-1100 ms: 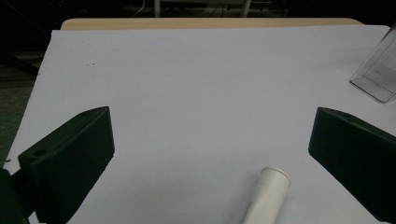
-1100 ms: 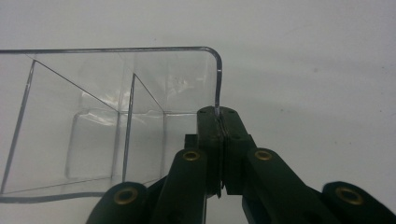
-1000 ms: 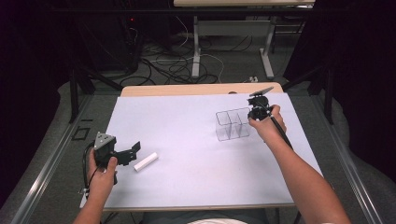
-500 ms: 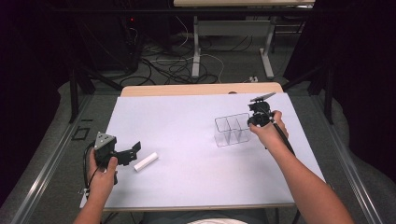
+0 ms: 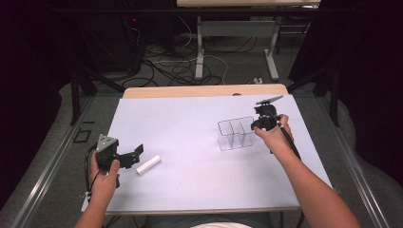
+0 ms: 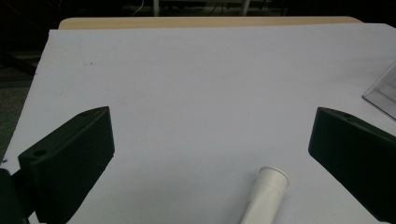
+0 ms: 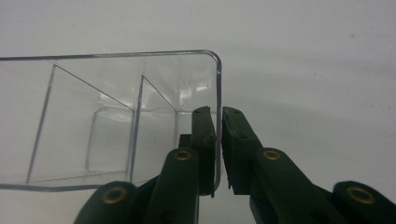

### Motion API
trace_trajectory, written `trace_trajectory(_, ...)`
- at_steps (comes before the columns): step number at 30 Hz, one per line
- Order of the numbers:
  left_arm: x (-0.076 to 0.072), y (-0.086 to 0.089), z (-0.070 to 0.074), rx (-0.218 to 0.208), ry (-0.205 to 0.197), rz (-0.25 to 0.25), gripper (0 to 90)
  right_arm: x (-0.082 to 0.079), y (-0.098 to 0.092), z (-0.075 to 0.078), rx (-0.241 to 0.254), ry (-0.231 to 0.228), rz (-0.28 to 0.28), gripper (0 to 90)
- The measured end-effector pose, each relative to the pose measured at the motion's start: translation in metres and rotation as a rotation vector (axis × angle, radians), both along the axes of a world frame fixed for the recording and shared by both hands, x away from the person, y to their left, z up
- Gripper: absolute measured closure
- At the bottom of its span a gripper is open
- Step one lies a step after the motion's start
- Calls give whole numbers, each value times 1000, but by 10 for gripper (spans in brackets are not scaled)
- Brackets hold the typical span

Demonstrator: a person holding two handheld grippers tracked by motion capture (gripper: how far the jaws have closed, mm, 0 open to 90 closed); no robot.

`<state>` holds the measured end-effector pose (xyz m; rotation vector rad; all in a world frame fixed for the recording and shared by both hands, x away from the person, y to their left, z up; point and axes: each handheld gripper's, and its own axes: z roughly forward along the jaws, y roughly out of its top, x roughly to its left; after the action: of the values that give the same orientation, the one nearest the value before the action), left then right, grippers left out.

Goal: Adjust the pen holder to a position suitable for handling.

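Right gripper (image 7: 218, 154) clamped on the end wall of the clear divided bin (image 5: 236, 133), likely to steady it mid-surface (image 5: 190, 118), left gripper (image 5: 128, 156) fingers (image 6: 70, 163) spread wide around the lying white tube (image 6: 266, 196), apparently ready to grasp.

Your left gripper (image 5: 134, 156) sits at the table's (image 5: 190, 118) near left, the tube (image 5: 148, 164) just right of it; your right gripper (image 5: 254, 127) pinches the divided container's (image 5: 235, 133) right wall, far right

White tube (image 5: 148, 164) — clear divided box (image 5: 236, 133) — black fingers (image 6: 70, 158) — white table sheet (image 5: 190, 142).
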<state>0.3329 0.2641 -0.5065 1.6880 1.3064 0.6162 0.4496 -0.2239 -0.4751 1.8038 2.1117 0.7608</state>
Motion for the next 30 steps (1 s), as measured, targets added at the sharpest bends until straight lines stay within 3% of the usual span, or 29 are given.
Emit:
trace_trajectory(5,0,0,0,2,-2,1,6,-4,-2,6,10,-29,18,792)
trace_trajectory(9,0,0,0,1,-3,3,6,-7,-7,13,39,-90,24,760)
trace_trajectory(12,0,0,0,1,-1,3,6,-9,-11,18,74,-123,14,785)
trace_trajectory(13,0,1,0,1,0,4,6,-9,-14,18,76,-148,19,803)
trace_trajectory(17,0,1,0,2,1,4,6,-11,-21,16,85,-177,5,879)
trace_trajectory(23,1,0,-1,3,2,1,6,-10,-28,1,59,-165,-3,900)
trace_trajectory(26,2,0,-2,2,5,4,6,-8,-26,-7,50,-137,0,900)
trace_trajectory(30,3,1,-3,0,10,5,6,-9,-17,-10,21,-135,28,900)
